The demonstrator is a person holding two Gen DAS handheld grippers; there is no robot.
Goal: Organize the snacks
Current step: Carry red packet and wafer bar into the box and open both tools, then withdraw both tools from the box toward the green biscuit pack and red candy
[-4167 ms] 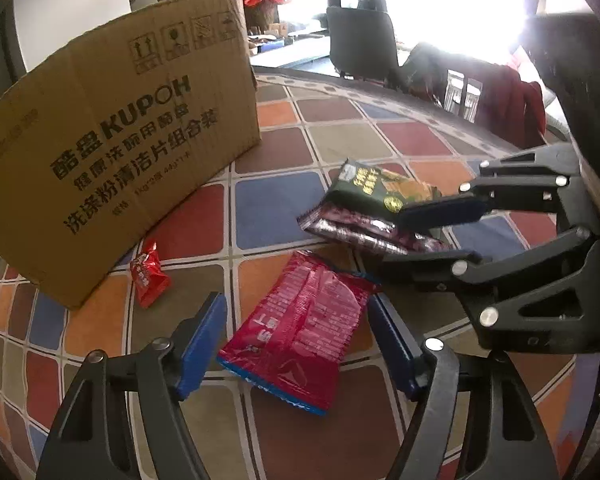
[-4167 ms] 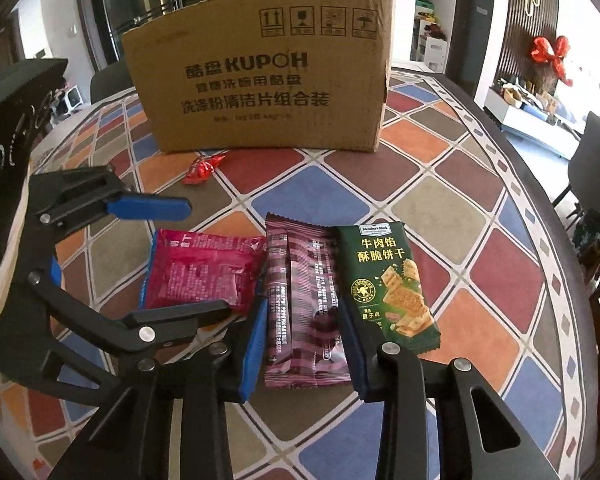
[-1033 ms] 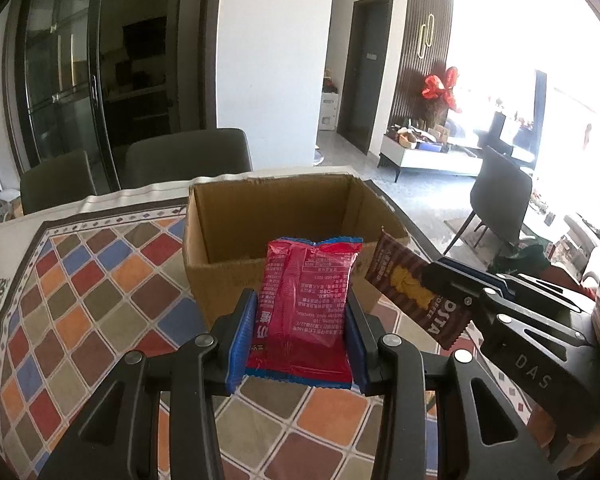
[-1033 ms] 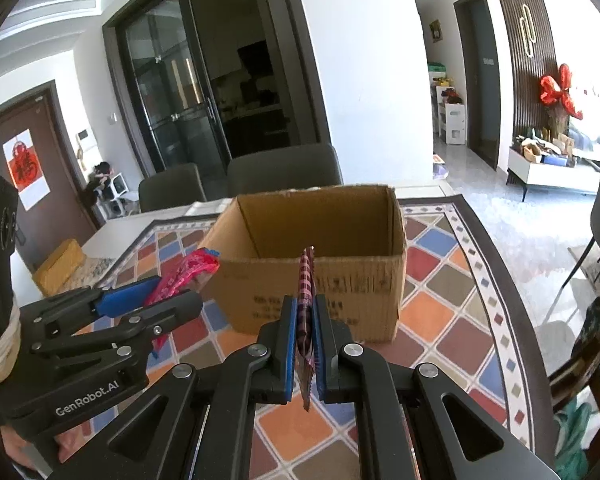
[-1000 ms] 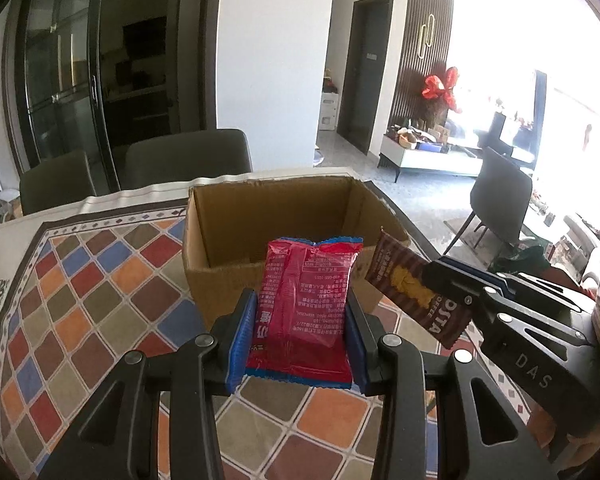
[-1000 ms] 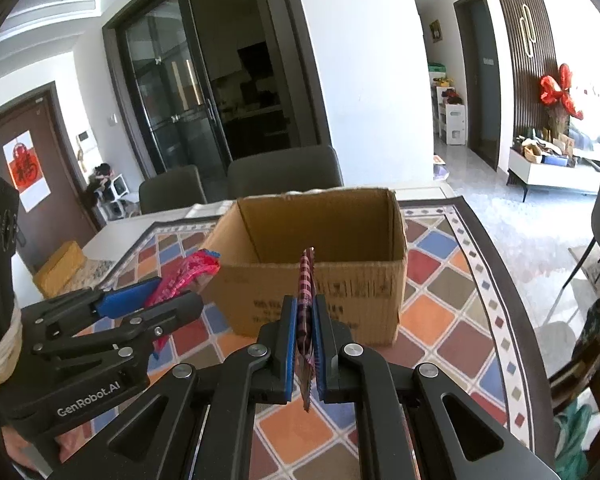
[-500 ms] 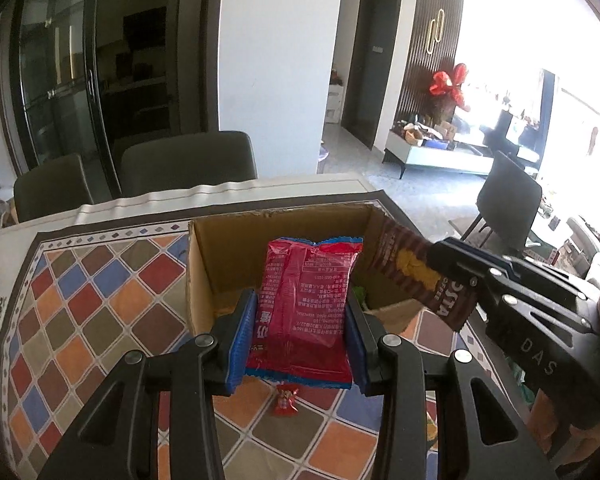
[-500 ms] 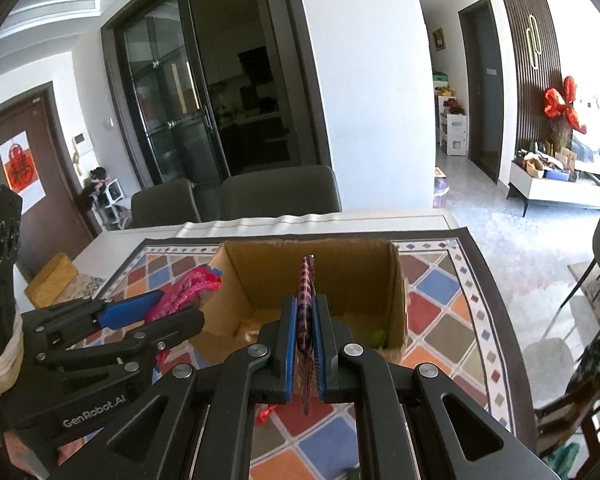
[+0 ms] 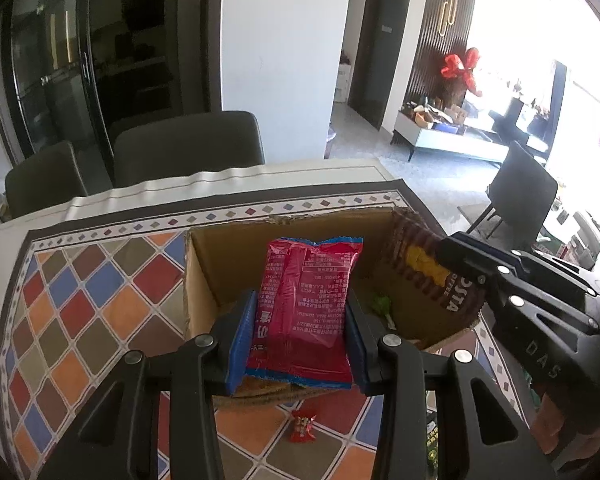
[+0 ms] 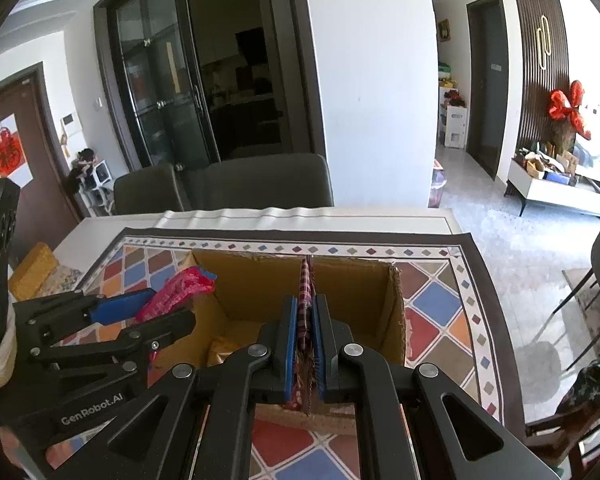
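Note:
My left gripper [image 9: 298,336] is shut on a red snack packet [image 9: 304,304] and holds it above the open cardboard box [image 9: 204,272]. My right gripper [image 10: 305,344] is shut on a thin dark-brown Costa snack packet [image 10: 306,308], held edge-on above the same box [image 10: 396,320]. In the left wrist view the brown packet [image 9: 424,276] hangs over the box's right side. In the right wrist view the red packet [image 10: 176,292] sits over the box's left side. A small green item [image 9: 382,306] lies on the box floor.
A small red candy [image 9: 303,429] lies on the patterned tablecloth [image 9: 76,300] in front of the box. A dark green packet [image 9: 434,444] lies at the lower right. Grey chairs [image 9: 188,152] stand behind the table. A yellow block [image 10: 32,272] sits at the table's left.
Both grippers have risen and moved forward with their packets, from in front of the box to above its open top. The box interior now shows.

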